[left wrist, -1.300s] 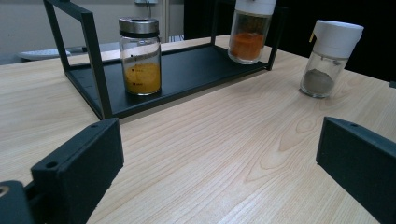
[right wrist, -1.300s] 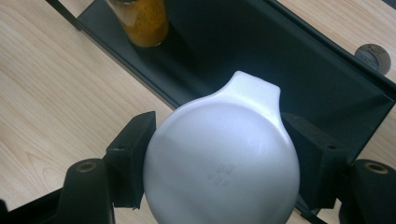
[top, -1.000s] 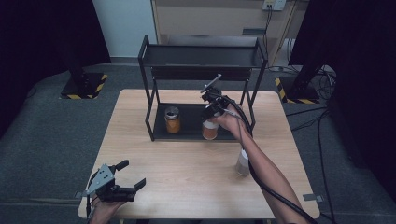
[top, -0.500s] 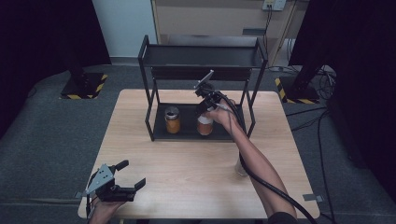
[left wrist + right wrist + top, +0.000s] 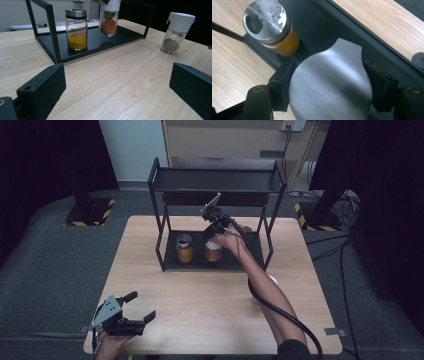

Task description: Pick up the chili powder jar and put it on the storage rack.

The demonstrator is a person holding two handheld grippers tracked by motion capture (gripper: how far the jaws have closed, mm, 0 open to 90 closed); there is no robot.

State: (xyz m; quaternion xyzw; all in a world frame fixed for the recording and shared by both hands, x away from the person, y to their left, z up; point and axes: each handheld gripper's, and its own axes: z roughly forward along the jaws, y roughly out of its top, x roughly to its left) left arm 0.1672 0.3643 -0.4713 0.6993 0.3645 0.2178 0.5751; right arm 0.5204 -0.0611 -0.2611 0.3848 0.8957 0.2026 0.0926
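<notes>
Right gripper [image 5: 214, 236] clamped on the white cap of the orange jar [image 5: 213, 251], both jaws pressed to the cap's sides in the right gripper view. Jar upright on the bottom tray of the black rack [image 5: 215, 180], right of middle; whether its base touches the tray, impossible to tell. Just to its left on the same tray, a yellow jar [image 5: 184, 249] with a metal lid, close but apart. Above both, the rack's top shelf, with the gripper reaching in under its front edge. Front posts at either end of the tray, the right post well clear of the forearm. Low tray lip along the front, between the jars and the table [image 5: 150, 285].

Left gripper [image 5: 131, 316] near the table's front left corner, jaws wide apart and holding nothing, bare wood between them in the left gripper view. A third jar [image 5: 176, 32], white-capped with grey powder, on the table right of the rack, near the right forearm. Wide open tabletop between the rack and the front edge; free tray floor right of the orange jar.
</notes>
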